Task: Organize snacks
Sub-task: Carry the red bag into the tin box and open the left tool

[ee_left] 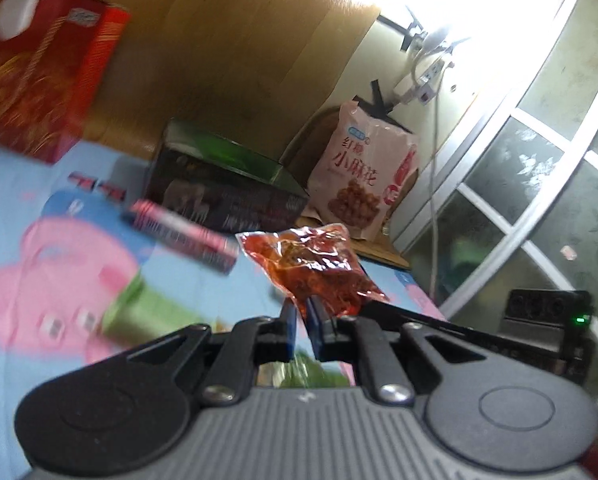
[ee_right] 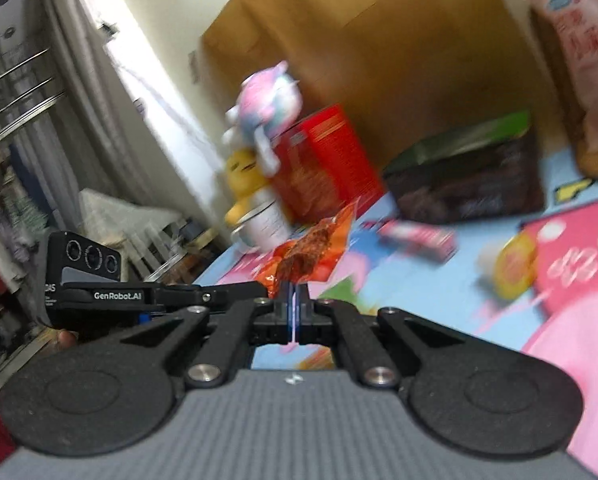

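Above the cartoon-print sheet [ee_left: 15, 200], one small red snack packet [ee_left: 315, 268] is pinched at its near edge by both claws at once. In the left wrist view the left gripper [ee_left: 303, 312] is clamped on the packet's lower corner; in the right wrist view the right gripper [ee_right: 294, 294] is closed tight on the same packet [ee_right: 311, 248], with the other gripper's body seen just to the left. The packet is held clear of the sheet, between the two claws.

Beyond it, a pink stick pack [ee_left: 183, 236] lies on the sheet, a dark box [ee_left: 223, 184] stands farther back, a large pink bag [ee_left: 363, 176] leans at the far right, and a red box [ee_left: 47, 76] sits at the far left. A yellow round sweet [ee_right: 515, 266] is seen to the right in the right wrist view.

Risk is judged to lie in the double grip: if the hands are drawn apart, the thin film could be torn or slipped from one claw. Both views are blurred, so a swung packet could be dropped.
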Tool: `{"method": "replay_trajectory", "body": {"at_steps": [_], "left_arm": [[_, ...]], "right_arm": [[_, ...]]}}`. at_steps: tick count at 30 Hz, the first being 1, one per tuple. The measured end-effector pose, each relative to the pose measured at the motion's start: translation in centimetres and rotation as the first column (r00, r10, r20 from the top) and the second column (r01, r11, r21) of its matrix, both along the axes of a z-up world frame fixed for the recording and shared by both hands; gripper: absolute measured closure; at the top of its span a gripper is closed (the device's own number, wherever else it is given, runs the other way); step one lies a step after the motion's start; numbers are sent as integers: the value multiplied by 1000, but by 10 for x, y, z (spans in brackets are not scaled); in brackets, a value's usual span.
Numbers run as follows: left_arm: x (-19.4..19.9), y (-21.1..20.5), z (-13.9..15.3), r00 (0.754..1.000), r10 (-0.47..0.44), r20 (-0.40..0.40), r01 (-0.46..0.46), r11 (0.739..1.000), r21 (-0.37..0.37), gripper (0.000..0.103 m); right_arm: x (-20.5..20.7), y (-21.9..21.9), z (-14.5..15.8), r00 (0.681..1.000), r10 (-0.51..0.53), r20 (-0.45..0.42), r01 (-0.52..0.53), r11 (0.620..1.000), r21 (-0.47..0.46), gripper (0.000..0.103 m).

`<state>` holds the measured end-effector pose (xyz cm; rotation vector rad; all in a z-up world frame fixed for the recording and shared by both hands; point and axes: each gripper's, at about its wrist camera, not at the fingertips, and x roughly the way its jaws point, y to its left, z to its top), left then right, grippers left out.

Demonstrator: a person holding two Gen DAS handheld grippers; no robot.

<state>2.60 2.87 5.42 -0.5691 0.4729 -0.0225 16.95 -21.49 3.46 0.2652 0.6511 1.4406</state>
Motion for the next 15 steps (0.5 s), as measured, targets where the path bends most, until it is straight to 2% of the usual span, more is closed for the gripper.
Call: {"method": "replay_trajectory", "body": {"at_steps": [5, 9, 13, 15], "left_arm": [[84, 25, 9, 999, -12, -32, 14, 998, 56, 96], [145, 45, 12, 998, 21, -56, -16, 996, 84, 95], [187, 61, 6, 992, 72, -99, -64, 994, 83, 94], [198, 64, 4, 987, 122, -109, -108, 987, 120, 90]], "right_arm": [[57, 25, 5, 995, -102, 20, 102, 995, -23, 100], [104, 49, 5, 987, -160, 8, 160, 987, -34, 100], [133, 72, -1, 981, -195, 17, 196, 979, -63, 96], [137, 84, -2, 975, -213, 54, 217, 972, -84, 94]]}}
